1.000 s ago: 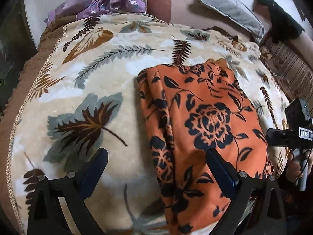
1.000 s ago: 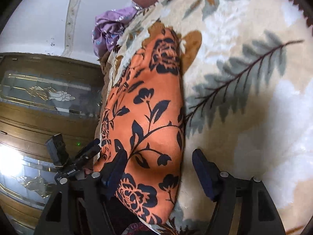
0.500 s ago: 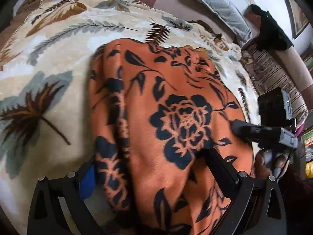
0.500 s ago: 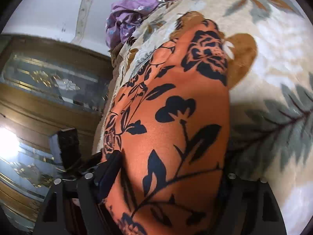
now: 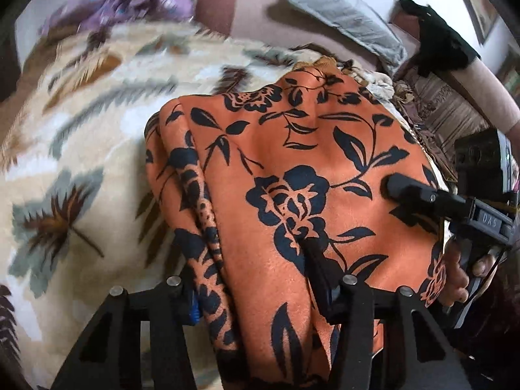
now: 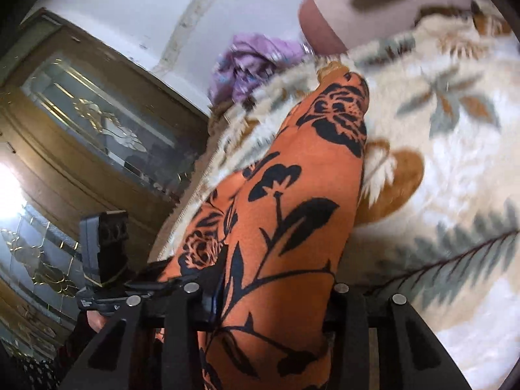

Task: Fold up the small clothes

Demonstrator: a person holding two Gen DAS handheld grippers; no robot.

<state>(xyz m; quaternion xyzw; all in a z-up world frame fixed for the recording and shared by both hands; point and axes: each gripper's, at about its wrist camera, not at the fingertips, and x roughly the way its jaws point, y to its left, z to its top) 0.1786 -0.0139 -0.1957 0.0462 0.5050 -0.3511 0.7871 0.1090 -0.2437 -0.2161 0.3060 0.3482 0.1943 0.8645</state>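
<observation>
Near end of orange garment (image 5: pixel 292 169) now lifted, stretching away, both grippers (image 5: pixel 256 279) (image 6: pixel 273 292) closing on it.

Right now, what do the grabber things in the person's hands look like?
Both are black plastic. The left gripper has two flat fingers on triangle-shaped frames with cut-out holes, silver bolts on top, and a bit of blue padding on one finger. The right gripper is black too, with a boxy camera block and the small letters DAS.
</observation>
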